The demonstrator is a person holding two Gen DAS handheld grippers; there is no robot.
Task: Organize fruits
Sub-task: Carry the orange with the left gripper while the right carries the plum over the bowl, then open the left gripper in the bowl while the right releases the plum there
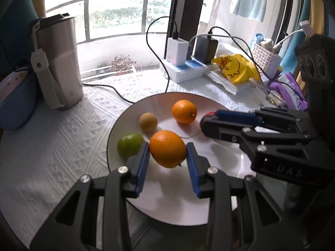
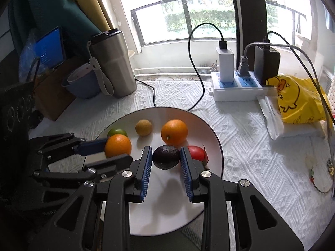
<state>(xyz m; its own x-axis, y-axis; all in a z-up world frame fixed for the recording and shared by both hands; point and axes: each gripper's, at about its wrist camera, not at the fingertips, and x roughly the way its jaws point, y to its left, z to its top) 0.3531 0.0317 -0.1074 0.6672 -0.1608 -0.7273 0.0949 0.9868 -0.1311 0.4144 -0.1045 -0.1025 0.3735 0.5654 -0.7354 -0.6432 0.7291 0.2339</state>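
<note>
A: Where were the fruits at that moment?

B: The round orange was clamped between the blue pads of the left gripper and hung just above the white round plate. The dark oval avocado was clamped in the right gripper, also over the plate.

A: And what lay on the plate already?

B: A second orange, a small yellow-brown fruit, a green round fruit and a red tomato near the right rim.

A: How should the step be done well?

B: In my judgement, both tongs should go down slowly onto bare places of the plate and part only when the fruit touches it. Round fruits roll easily. The avocado was just beside the tomato, so it needed a little room.
</note>
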